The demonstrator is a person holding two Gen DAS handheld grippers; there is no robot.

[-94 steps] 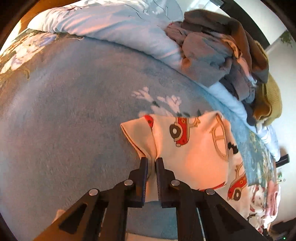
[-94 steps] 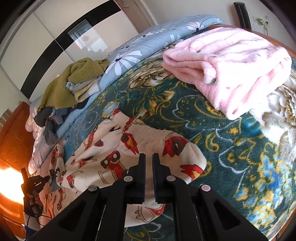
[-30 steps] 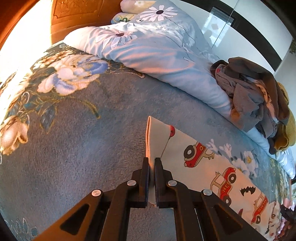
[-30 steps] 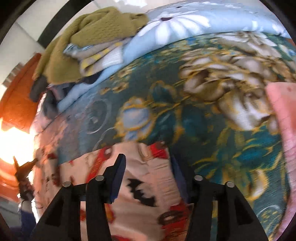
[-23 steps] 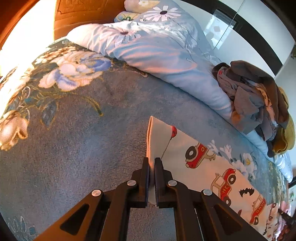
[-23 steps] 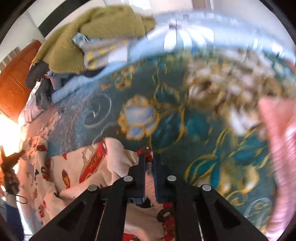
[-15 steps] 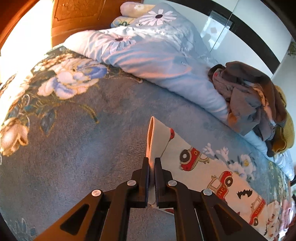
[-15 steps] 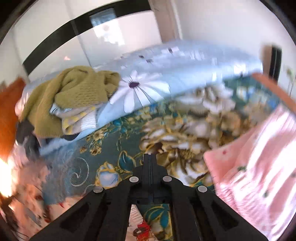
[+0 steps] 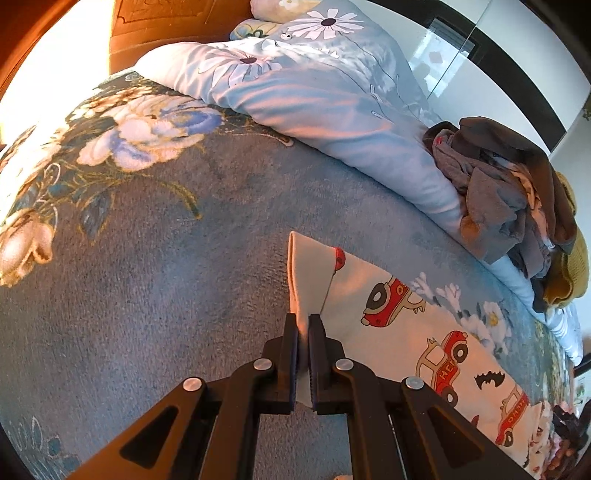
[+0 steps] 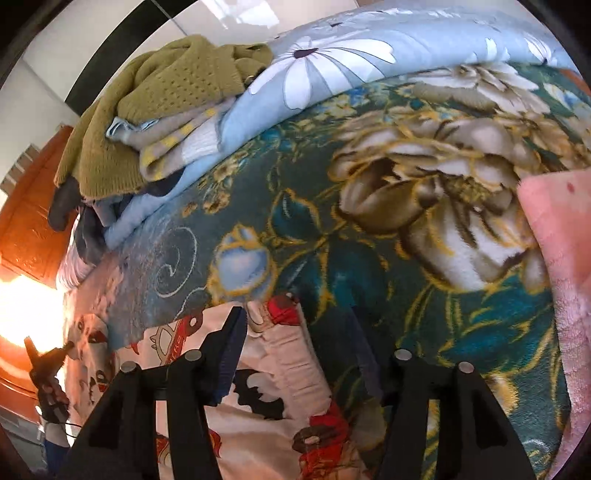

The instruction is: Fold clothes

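Observation:
A cream garment printed with red cars [image 9: 424,332] lies stretched across the floral bed blanket [image 9: 147,277]. My left gripper [image 9: 303,325] is shut on its near corner, cloth pinched between the jaws. In the right wrist view the same garment [image 10: 280,369] shows its waistband end, with a red patch at the edge. My right gripper [image 10: 295,325] is open, jaws wide apart on either side of that waistband end, just above the cloth.
A blue daisy-print duvet [image 9: 325,85] runs along the far side of the bed. On it lie a grey-brown clothes heap [image 9: 509,192] and an olive knit sweater [image 10: 159,96]. A folded pink blanket [image 10: 561,277] lies at the right. A wooden headboard [image 9: 159,22] stands behind.
My right gripper was shut and lifted half a second ago; it has come down over the waistband end and opened. My left gripper keeps its hold on the corner and has barely moved.

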